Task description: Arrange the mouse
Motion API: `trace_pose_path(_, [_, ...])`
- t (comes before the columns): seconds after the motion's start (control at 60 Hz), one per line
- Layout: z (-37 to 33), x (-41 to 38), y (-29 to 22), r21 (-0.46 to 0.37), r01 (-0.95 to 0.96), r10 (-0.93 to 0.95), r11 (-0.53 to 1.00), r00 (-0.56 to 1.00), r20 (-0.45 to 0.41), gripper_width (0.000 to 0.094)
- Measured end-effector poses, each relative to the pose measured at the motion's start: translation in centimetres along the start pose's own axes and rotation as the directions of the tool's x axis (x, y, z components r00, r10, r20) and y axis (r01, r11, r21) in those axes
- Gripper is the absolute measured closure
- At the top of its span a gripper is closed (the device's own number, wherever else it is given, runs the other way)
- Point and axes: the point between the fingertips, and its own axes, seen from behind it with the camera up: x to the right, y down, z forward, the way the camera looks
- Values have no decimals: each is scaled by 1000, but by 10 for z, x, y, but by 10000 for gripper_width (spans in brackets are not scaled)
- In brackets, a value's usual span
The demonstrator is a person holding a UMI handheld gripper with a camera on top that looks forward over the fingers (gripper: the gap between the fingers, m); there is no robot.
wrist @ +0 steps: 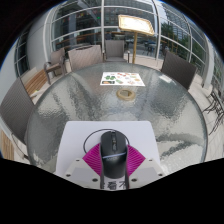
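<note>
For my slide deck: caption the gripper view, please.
Hand-held gripper shut on a black mouse over a white mat on a round glass table.

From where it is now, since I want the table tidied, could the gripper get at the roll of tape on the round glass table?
Probably yes: nothing lies between the gripper and the roll of tape, but its fingers appear already shut on the black mouse, so that needs releasing first.

A round glass table (150, 110) fills the foreground, ringed by dark chairs (178, 66). Beyond it, tall glass window walls (95, 18) with dark frames let in daylight, with another table (137, 24) near them.
</note>
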Motion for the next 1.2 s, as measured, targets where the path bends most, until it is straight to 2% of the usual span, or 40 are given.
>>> trace_pose_path(0.1, [1, 0, 0, 5, 13, -13, 1000, 999, -33, 656])
trace_pose_path(0.333, [3, 1, -1, 3, -1, 2, 1000, 998, -62, 470])
trace_pose_path(0.367, [1, 1, 0, -14, -8, 8, 1000, 998, -59, 397])
trace_pose_path(0.433, [-7, 5, -1, -50, -28, 25, 998, 998, -58, 62])
trace_pose_path(0.483, [-19, 6, -12, -32, -34, 32, 999, 998, -49, 92])
trace_pose_path(0.567, [-49, 12, -33, -3, -44, 44, 999, 998, -43, 69])
trace_pose_path(0.767, [-145, 25, -69, 86, -94, 92, 992, 995, 22, 82])
trace_pose_path(0.933, [-208, 45, -77, 163, -93, 86, 982, 995, 51, 86])
trace_pose_path(1.2, [-275, 80, -71, 262, -49, 45, 964, 999, 23, 84])
